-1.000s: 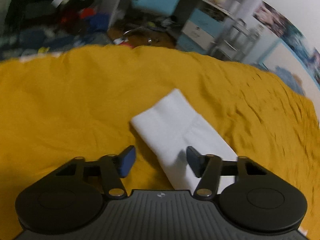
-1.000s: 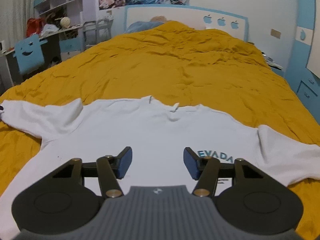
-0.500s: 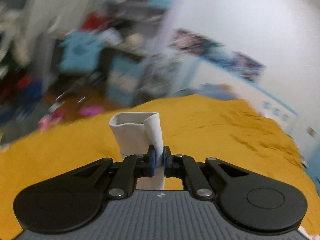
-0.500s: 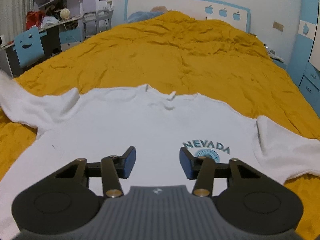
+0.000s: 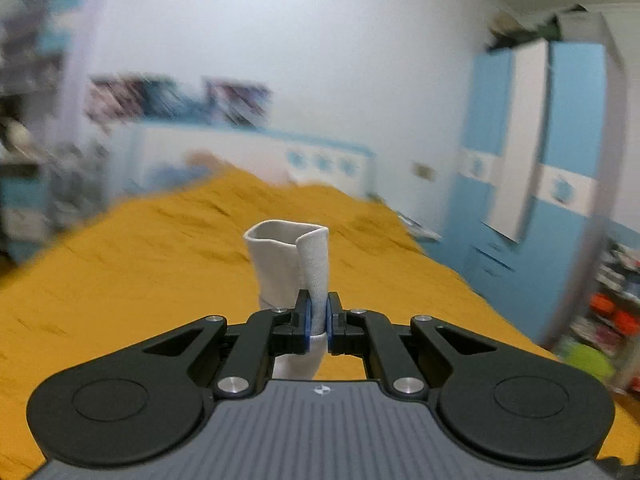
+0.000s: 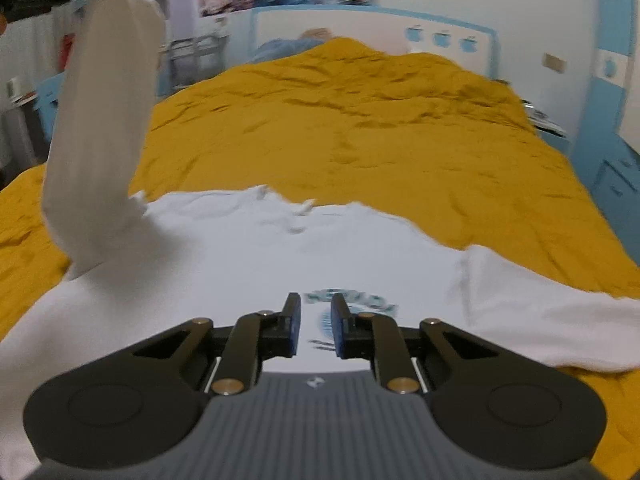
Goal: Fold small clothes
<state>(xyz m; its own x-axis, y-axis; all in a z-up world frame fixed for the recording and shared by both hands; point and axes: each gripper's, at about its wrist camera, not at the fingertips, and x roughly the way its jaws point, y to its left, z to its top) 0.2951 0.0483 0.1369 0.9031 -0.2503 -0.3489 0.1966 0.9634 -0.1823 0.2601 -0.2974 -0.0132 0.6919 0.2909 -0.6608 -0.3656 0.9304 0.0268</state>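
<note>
Left wrist view: left gripper (image 5: 317, 322) clamped on the white sleeve (image 5: 294, 268), cuff end curling up over the yellow bedspread (image 5: 120, 280); shirt body out of frame. Right wrist view has the rest: white shirt (image 6: 248, 264) flat on the bedspread, sleeve lifted high at left, right gripper (image 6: 316, 326) over the chest print, jaws narrowly apart and empty. Print lettering is motion-blurred, unreadable.
</note>
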